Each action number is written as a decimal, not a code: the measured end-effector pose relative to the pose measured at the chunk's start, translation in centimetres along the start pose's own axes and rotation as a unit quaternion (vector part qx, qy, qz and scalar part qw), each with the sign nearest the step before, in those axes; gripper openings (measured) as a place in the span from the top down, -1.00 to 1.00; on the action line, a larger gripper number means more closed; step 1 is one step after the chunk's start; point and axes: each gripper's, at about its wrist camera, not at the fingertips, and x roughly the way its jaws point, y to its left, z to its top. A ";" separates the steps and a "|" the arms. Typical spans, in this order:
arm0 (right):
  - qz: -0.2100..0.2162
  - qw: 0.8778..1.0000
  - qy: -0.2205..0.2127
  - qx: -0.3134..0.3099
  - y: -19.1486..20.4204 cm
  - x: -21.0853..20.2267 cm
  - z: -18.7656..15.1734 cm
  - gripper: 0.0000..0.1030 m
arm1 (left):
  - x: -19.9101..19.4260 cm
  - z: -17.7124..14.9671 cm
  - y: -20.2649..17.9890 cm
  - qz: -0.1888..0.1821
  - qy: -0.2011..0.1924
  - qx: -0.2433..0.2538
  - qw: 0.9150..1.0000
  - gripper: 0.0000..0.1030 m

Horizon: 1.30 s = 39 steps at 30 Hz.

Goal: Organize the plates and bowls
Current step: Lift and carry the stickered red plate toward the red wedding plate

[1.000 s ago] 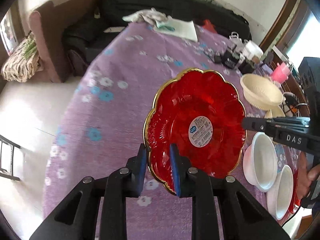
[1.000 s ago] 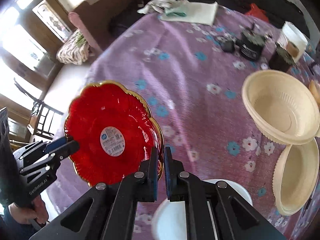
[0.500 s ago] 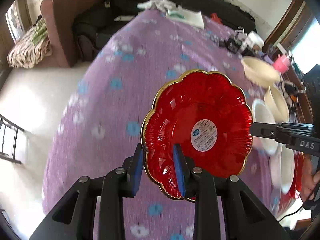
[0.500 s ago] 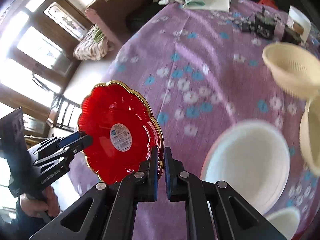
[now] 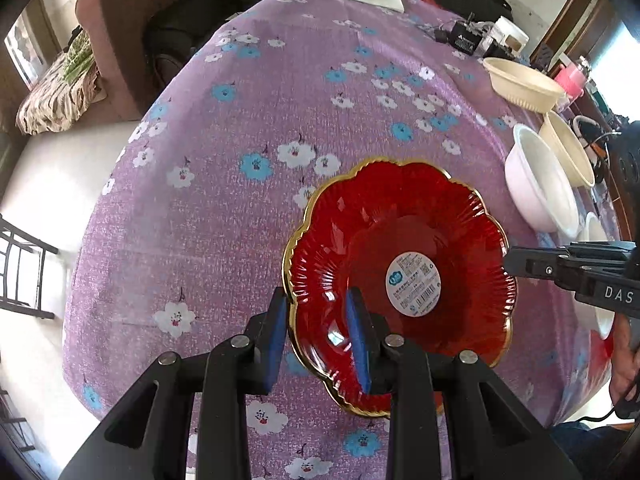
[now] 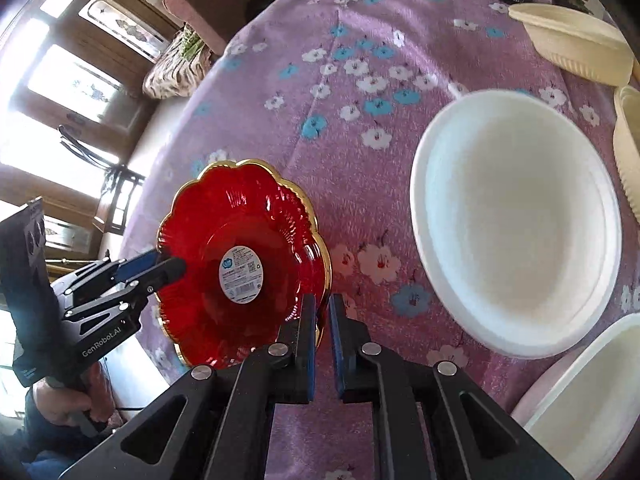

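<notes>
The red plate (image 5: 400, 280), scalloped and gold-rimmed with a round sticker at its centre, was up off the purple flowered surface (image 5: 260, 120), carried between the two tools and tilted so that its face turned toward both cameras. The left tool (image 5: 316, 336) straddled the plate's near-left rim, one blue pad behind the edge and one in front; the gap between the pads looked wider than the rim, so I could not tell whether it was truly clamped. The right tool (image 6: 322, 340) sat at the opposite rim, its jaws nearly together with the gold edge in the slot between them, which I took for a pinch on the plate. The plate thus spanned from one tool to the other, each holding an end of that line. To the right lay the bowls: a large white bowl (image 6: 516, 220) nearest the right tool, and a cream bowl (image 6: 576, 52) farther back. Any setting down among the bowls looked, to me, a job led by the right hand.
</notes>
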 end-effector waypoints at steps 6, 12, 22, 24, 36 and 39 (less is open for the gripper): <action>0.012 1.000 0.004 0.009 -0.3 0.9 -0.7 0.79 | 0.2 -0.7 -0.3 0.013 -0.009 0.011 1.000 0.48; 0.010 1.000 -0.005 -0.004 0.0 0.5 -1.8 0.81 | -0.9 -1.0 -1.2 0.026 -0.021 0.025 0.999 0.48; 0.021 0.998 -0.059 0.007 -0.9 -4.7 -3.9 0.81 | -4.2 -0.2 -4.9 0.021 -0.051 0.059 0.997 0.48; 0.025 0.997 -0.072 0.015 -1.5 -6.1 -4.7 0.81 | -4.5 -0.1 -6.1 0.017 -0.054 0.067 0.996 0.48; 0.018 0.989 -0.131 0.069 -6.3 -12.8 -9.6 0.81 | -6.1 0.3 -14.7 -0.006 -0.075 0.132 0.988 0.48; 0.018 0.985 -0.147 0.085 -7.8 -14.5 -11.1 0.81 | -6.6 0.3 -17.5 -0.012 -0.078 0.156 0.985 0.48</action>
